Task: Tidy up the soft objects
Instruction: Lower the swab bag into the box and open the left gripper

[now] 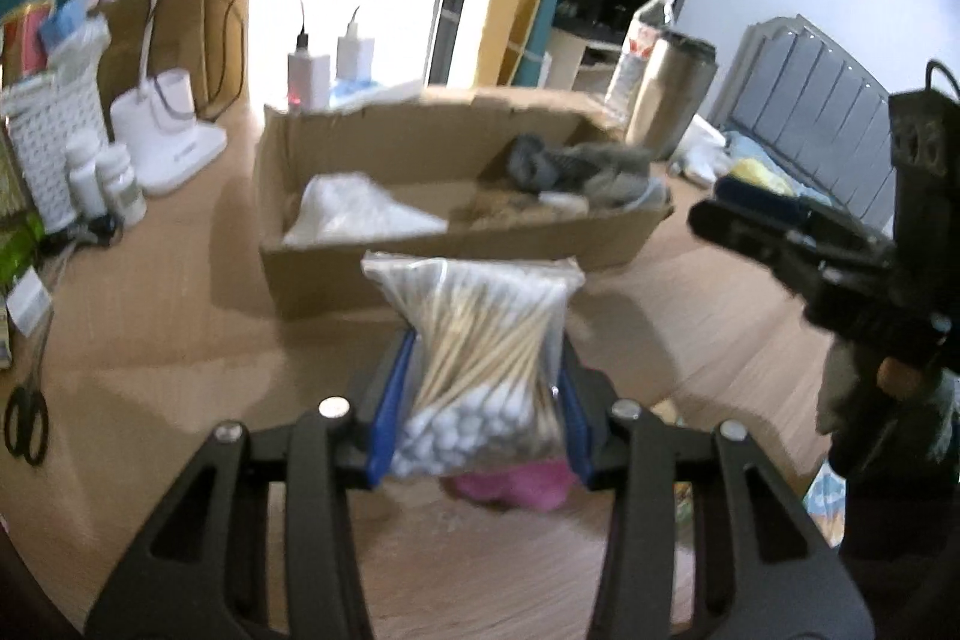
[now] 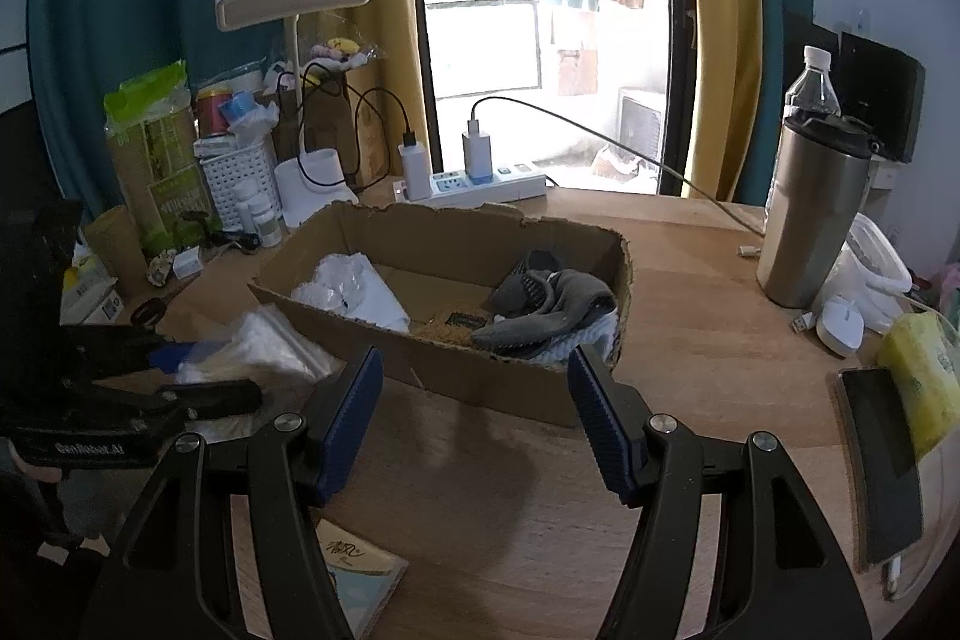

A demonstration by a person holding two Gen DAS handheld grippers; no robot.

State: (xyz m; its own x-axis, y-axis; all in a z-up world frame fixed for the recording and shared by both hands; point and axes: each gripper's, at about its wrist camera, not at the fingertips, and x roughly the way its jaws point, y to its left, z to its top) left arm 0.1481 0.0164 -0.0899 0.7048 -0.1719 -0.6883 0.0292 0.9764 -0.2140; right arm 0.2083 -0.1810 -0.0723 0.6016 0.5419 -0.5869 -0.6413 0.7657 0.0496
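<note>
My left gripper (image 1: 480, 394) is shut on a clear bag of cotton swabs (image 1: 480, 340) and holds it above the wooden table, just in front of the cardboard box (image 1: 456, 244). The box holds a white plastic bag (image 1: 360, 208) at its left end and grey socks (image 1: 576, 166) at its right end. In the right wrist view the same box (image 2: 480, 370) sits ahead with the white bag (image 2: 354, 292) and grey socks (image 2: 540, 304). My right gripper (image 2: 477, 400) is open and empty, close to the box's near wall. The left gripper (image 2: 150, 394) and its bag (image 2: 258, 346) show at the left.
A steel tumbler (image 2: 810, 220) and water bottle (image 2: 810, 82) stand at the right. A phone (image 2: 882, 466), yellow tissue pack (image 2: 924, 370) and white mouse (image 2: 840, 322) lie near the right edge. A power strip (image 2: 474, 187), lamp (image 2: 300, 184), basket and bottles crowd the back left. Scissors (image 1: 27, 418) lie left. A pink item (image 1: 516, 484) lies under the bag.
</note>
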